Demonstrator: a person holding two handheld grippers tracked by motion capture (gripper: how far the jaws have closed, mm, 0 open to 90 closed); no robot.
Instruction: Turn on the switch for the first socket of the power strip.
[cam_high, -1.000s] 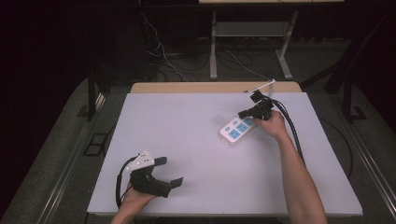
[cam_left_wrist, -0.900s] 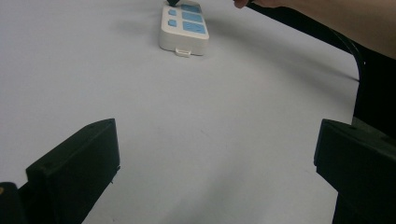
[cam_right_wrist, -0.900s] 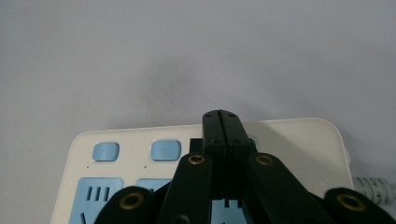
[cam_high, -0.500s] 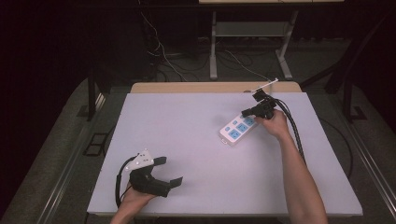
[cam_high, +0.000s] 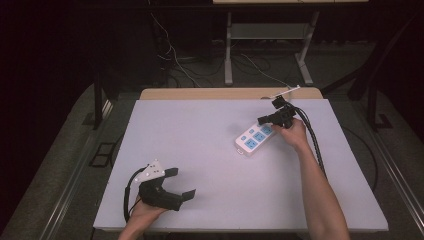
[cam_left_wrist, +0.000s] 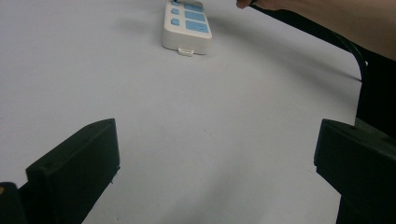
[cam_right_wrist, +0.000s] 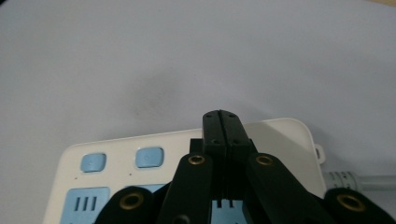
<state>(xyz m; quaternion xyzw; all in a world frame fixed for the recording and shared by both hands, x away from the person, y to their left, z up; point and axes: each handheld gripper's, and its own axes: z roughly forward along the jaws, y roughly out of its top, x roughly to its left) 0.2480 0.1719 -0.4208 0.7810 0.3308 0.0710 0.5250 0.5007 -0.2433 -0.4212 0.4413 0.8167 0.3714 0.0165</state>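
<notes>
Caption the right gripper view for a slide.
Shut tongs poised over a white power strip with blue sockets on a pale table.

Room, dim. White tabletop (cam_high: 200, 150) with wooden far edge; grey carpeted floor (cam_high: 65, 150); loose cables (cam_high: 172, 55) and a metal-legged table frame (cam_high: 265, 35) behind.

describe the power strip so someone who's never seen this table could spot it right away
On the pale table, look to the far right part, just ahead of the person's right hand. The power strip lies flat there at a slant, with the shut right claw over its far end. It is a white bar with light blue sockets and buttons, the one loose item on the table.
</notes>
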